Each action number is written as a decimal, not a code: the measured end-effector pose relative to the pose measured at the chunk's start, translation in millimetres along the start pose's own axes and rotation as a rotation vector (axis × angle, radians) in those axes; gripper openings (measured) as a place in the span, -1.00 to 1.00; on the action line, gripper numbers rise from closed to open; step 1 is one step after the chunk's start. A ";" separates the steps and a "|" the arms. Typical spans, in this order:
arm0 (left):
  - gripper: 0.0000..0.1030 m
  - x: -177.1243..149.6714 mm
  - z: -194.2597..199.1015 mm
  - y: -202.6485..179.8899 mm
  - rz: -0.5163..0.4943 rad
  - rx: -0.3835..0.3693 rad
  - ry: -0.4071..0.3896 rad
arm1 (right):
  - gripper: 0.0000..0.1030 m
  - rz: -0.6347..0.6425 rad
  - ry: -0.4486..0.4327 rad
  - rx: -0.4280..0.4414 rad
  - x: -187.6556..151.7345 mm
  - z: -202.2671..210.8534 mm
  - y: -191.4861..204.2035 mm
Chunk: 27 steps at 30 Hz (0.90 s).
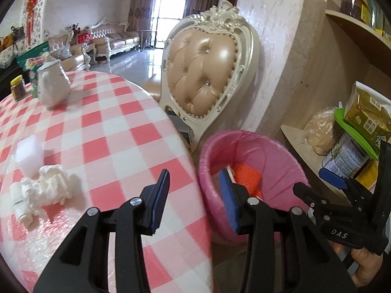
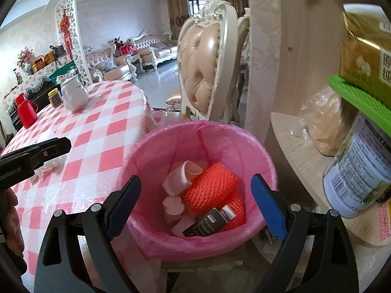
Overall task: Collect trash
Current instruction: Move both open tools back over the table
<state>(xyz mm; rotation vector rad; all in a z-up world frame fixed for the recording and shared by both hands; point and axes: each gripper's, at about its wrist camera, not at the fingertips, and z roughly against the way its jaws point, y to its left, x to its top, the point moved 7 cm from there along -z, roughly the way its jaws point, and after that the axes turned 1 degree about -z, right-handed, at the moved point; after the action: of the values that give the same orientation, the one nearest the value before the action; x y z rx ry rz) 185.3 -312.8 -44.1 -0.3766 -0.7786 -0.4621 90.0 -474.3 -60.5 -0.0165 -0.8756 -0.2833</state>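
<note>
A pink bin (image 1: 246,144) (image 2: 195,134) lined with a pink bag stands beside the checked table (image 1: 110,131). It holds an orange foam net (image 2: 210,185), a pink cup (image 2: 180,178) and a black box (image 2: 207,222). My left gripper (image 1: 195,183) is open and empty, over the table edge next to the bin. Crumpled white paper (image 1: 51,185), a white block (image 1: 29,153) and a small white bottle (image 1: 20,205) lie on the table to its left. My right gripper (image 2: 196,183) (image 1: 356,168) hangs open and empty above the bin.
A padded cream chair (image 1: 205,73) (image 2: 205,68) stands behind the bin. Right of the bin, shelves (image 2: 300,146) carry a tin (image 2: 359,171), a gold packet (image 1: 369,117) and a bagged lump (image 1: 320,131). A white jug (image 1: 52,85), a jar (image 1: 17,89) and a red flask (image 2: 24,112) stand far back on the table.
</note>
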 end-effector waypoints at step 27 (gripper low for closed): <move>-0.21 -52.4 86.9 169.4 0.225 0.205 -0.055 | 0.67 0.119 0.009 0.119 -4.7 -1.7 108.9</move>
<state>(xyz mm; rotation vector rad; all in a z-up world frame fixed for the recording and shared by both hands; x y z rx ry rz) 191.6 -115.5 -51.9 -0.2821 -0.8183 -0.1601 115.8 -368.6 -54.2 0.0432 -0.8776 -0.1200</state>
